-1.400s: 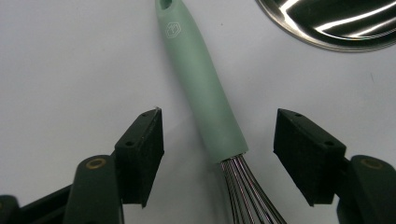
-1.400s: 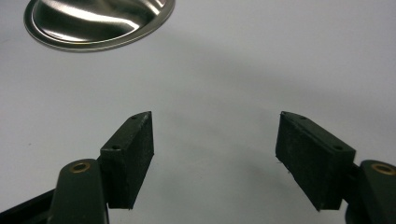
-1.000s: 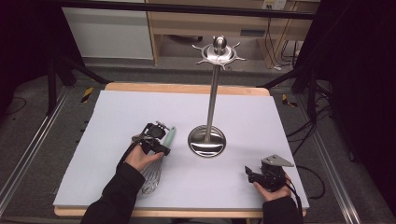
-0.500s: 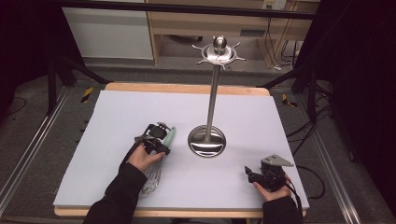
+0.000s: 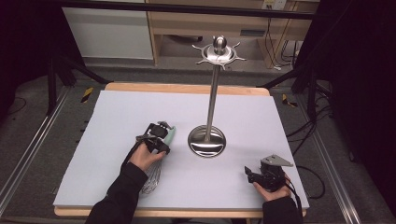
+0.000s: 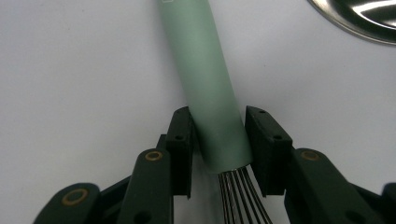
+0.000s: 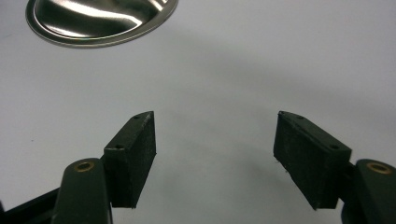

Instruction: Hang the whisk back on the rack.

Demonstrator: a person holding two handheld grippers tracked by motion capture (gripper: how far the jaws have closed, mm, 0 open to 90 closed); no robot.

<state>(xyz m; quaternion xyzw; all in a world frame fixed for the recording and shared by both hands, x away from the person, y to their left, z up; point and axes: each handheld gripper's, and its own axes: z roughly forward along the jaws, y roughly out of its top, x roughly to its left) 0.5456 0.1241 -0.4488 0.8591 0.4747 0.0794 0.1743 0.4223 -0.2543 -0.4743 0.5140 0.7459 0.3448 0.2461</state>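
Note:
A whisk lies on the white table top, its pale green handle (image 5: 171, 134) pointing away and its wire loops (image 5: 152, 179) near the front edge. My left gripper (image 5: 161, 141) sits over the handle. In the left gripper view its jaws have just been closing, and both pads now press the handle (image 6: 205, 79) close to where the wires start, with the left gripper (image 6: 218, 140) shut on it. My right gripper (image 5: 251, 173) rests at the front right. It is open (image 7: 215, 144) with only bare table between its pads.
A tall steel stand rises from a round base (image 5: 207, 141) at the table's middle to a spoked top (image 5: 219, 52). The base edge shows in both gripper views (image 6: 364, 18) (image 7: 93, 18). A wooden shelf unit (image 5: 187, 28) stands behind the table.
The left gripper's jaws have drawn in on the whisk handle. Both hands stay about where they were, and the whisk has not shifted.

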